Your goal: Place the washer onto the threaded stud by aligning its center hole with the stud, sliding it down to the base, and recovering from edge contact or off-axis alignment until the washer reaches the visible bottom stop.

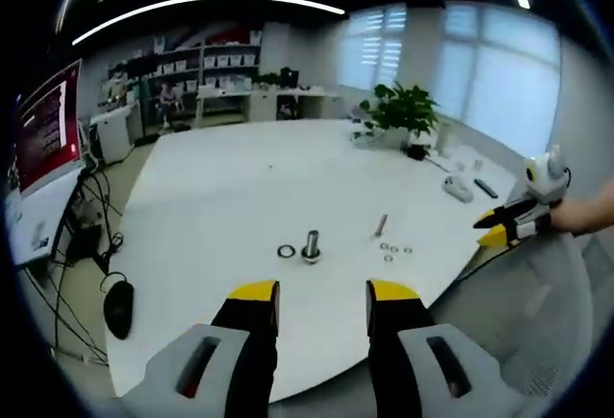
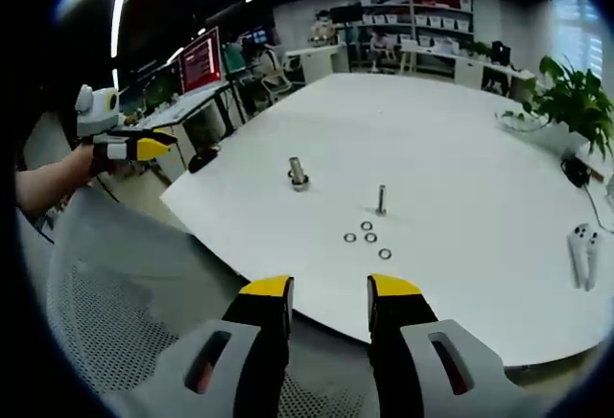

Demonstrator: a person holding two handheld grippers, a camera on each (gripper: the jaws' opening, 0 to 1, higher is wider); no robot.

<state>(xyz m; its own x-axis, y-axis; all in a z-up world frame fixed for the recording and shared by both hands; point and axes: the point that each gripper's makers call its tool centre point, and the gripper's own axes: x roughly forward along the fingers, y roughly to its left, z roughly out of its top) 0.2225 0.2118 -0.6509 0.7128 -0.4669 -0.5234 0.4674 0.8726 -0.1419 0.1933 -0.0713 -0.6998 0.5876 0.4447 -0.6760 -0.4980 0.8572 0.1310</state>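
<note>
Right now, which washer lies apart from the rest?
The dark ring-shaped washer lying flat beside the upright threaded metal stud; the other small washers cluster near the thinner metal bolt.

Open-plan office / lab space.
Big white table (image 1: 240,188), shelving with storage boxes (image 1: 216,63) at far wall, monitors (image 2: 200,61) on desks far left, potted plant (image 1: 401,111) by blinds-covered windows (image 1: 499,82), mesh office chair (image 2: 125,293) near.
</note>
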